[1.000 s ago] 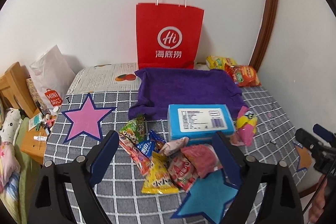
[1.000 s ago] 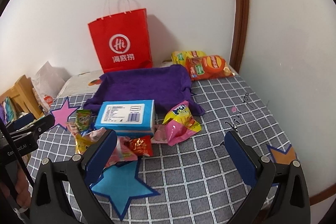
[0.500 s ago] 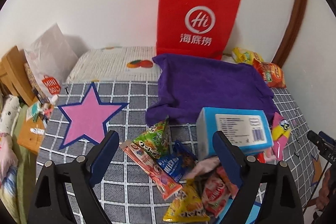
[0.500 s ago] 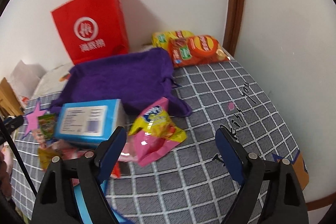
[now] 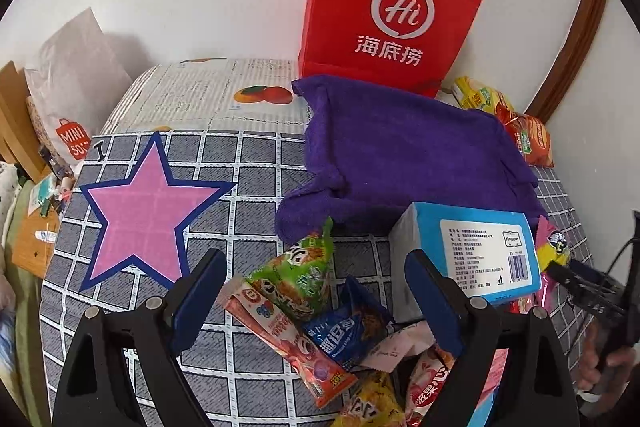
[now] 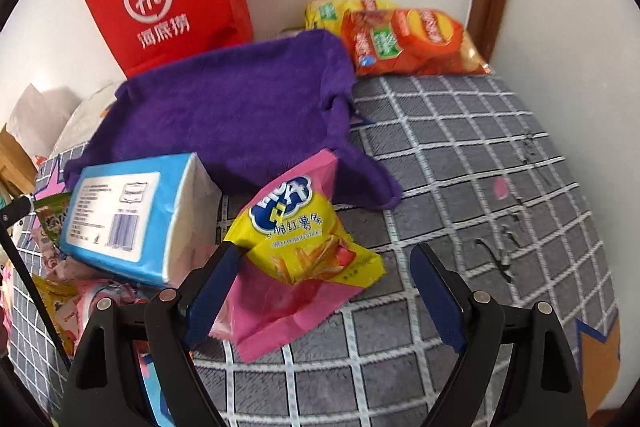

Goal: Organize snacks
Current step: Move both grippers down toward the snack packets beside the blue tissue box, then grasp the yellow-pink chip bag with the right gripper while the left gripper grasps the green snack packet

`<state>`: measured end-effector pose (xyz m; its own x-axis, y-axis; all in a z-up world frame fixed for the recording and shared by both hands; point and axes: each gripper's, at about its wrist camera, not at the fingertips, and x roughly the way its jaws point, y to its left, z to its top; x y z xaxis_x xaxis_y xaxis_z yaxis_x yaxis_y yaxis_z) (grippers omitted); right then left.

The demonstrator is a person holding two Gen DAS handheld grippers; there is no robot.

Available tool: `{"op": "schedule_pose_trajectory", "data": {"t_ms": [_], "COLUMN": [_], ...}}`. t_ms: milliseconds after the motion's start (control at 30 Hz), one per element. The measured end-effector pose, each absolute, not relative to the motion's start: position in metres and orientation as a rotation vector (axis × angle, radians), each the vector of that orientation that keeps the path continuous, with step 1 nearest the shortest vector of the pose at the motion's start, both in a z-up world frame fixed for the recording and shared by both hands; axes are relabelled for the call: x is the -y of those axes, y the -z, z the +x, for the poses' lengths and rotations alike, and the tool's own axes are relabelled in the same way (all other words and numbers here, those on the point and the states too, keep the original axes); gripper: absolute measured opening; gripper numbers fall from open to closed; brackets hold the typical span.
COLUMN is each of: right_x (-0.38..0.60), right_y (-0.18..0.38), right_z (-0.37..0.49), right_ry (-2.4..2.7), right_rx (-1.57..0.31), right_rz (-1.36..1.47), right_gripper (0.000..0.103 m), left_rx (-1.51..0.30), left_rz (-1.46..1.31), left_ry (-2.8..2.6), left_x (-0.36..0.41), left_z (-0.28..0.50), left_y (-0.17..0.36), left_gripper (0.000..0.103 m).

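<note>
With both tools spread wide and empty, the right tool (image 6: pixel 320 291) should straddle the pink-and-yellow sweet potato sticks bag (image 6: pixel 298 251) and pinch its flat middle, while the left tool (image 5: pixel 316 303) hovers over the snack pile (image 5: pixel 320 323).

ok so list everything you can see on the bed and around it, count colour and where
red paper bag: 1, red with white logo, against the wall behind the towel
purple towel: 1, purple, spread mid-bed
tissue pack: 1, blue and white, in front of the towel
sweet potato sticks bag: 1, pink and yellow, between the right gripper's fingers
chip bags: 2, orange and yellow, far corner by the wall
small snack packets: several, mixed colours, piled ahead of the left gripper
pink star: 1, pink with blue edge, on the checked cover
left gripper: 1, black and blue, open
right gripper: 1, black and blue, open
</note>
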<state>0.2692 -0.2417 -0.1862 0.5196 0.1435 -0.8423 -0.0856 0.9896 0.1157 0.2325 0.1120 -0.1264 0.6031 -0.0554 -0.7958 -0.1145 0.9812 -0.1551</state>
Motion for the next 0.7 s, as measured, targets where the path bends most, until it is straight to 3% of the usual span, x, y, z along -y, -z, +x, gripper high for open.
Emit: {"op": "schedule_pose_trajectory", "data": {"t_ms": [200,333,433,700], "right_x": [0.228,0.229,0.23,0.24], "right_y": [0.208,0.211,0.204,0.184], "right_z": [0.285,0.285,0.279,0.259], "right_ry": [-0.201,-0.206,-0.22,-0.211], "right_rx": [-1.064,-1.057,-1.032,-0.984], "right_rz": [0.057,0.06,0.063,0.084], "right_gripper": [0.085,0.063,0.055,0.046], "left_rx": [-0.939,-0.958,-0.971,-1.027], "left_rz": [-0.208,-0.191,-0.192,-0.122], "left_ry": [-0.046,-0.054,-0.056,-0.055], "left_x": [-0.129,-0.133,-0.134,-0.122], "left_z": [0.231,0.231,0.234,0.257], "left_y": [0.13,0.137,0.143,0.169], "left_gripper": [0.09,0.09,0.09,0.089]}}
